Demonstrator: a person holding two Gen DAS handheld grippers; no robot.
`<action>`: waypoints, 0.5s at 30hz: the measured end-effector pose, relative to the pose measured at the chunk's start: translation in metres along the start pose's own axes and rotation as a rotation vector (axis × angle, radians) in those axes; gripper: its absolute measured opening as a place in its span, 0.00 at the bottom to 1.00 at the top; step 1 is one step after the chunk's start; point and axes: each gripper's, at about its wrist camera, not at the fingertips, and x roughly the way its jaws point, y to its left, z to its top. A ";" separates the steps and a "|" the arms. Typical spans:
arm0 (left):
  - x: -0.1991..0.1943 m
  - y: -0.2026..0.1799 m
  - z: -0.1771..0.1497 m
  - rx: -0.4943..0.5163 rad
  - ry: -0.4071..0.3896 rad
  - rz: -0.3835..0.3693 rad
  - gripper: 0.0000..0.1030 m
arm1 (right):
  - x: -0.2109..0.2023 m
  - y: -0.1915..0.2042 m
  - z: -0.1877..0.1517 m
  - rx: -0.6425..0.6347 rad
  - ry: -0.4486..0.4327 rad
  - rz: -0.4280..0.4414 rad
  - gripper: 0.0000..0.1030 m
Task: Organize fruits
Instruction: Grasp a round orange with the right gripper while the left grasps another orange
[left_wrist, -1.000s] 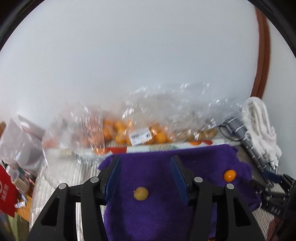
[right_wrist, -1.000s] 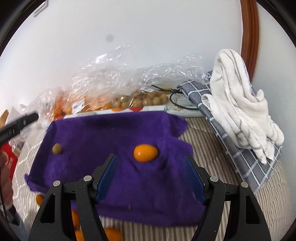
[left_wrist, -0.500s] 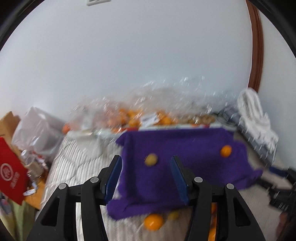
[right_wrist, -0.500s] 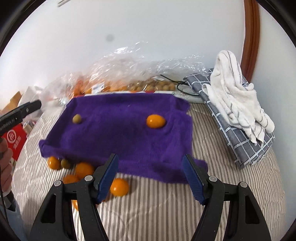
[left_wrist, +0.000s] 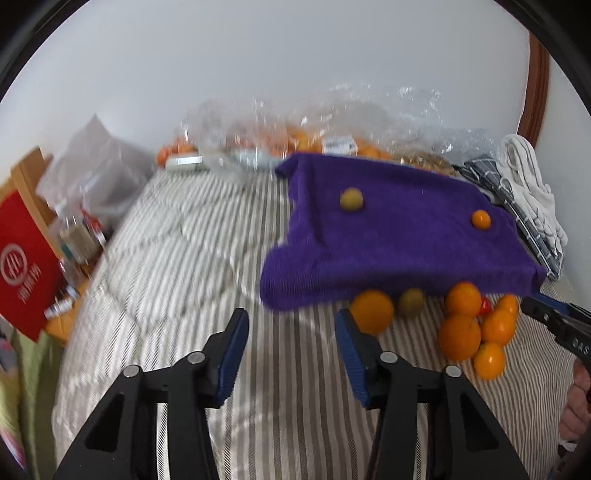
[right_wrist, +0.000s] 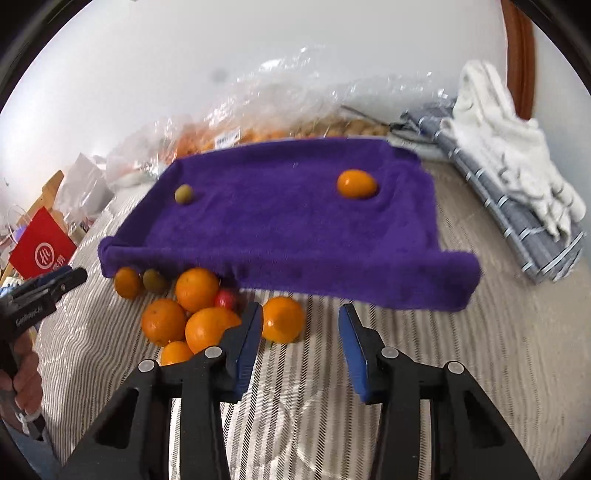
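Note:
A purple towel (left_wrist: 399, 240) (right_wrist: 295, 221) is spread over a raised, tray-like shape on the striped bed. On it lie a small green fruit (left_wrist: 351, 199) (right_wrist: 183, 194) and an orange kumquat (left_wrist: 481, 219) (right_wrist: 356, 183). Along its near edge sits a pile of oranges (left_wrist: 460, 338) (right_wrist: 197, 289) with a green fruit (right_wrist: 154, 279) and a small red one (right_wrist: 225, 299). My left gripper (left_wrist: 291, 328) hovers over bare bedding left of the pile, jaws closing on nothing. My right gripper (right_wrist: 301, 325) is beside one orange (right_wrist: 282, 324), jaws closing, not pressing it.
Clear plastic bags of fruit (left_wrist: 332, 122) (right_wrist: 280, 110) lie against the wall behind the towel. A white towel (right_wrist: 509, 147) on a grey checked cloth (right_wrist: 524, 229) lies at the right. A red bag (left_wrist: 26, 266) and clutter stand off the bed's left side.
Both grippers have pulled back from the purple towel and sunk toward the bed, so the pile of oranges now shows in front. The right jaws have narrowed markedly, the left slightly.

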 end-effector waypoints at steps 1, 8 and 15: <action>0.002 0.000 -0.004 -0.001 0.006 -0.008 0.44 | 0.005 0.000 0.000 0.006 0.006 0.011 0.42; 0.005 -0.004 -0.007 -0.006 0.018 -0.051 0.44 | 0.028 0.006 0.006 0.027 0.059 0.022 0.33; 0.007 -0.016 0.001 -0.011 0.030 -0.150 0.44 | 0.009 -0.004 -0.001 -0.023 0.002 -0.014 0.30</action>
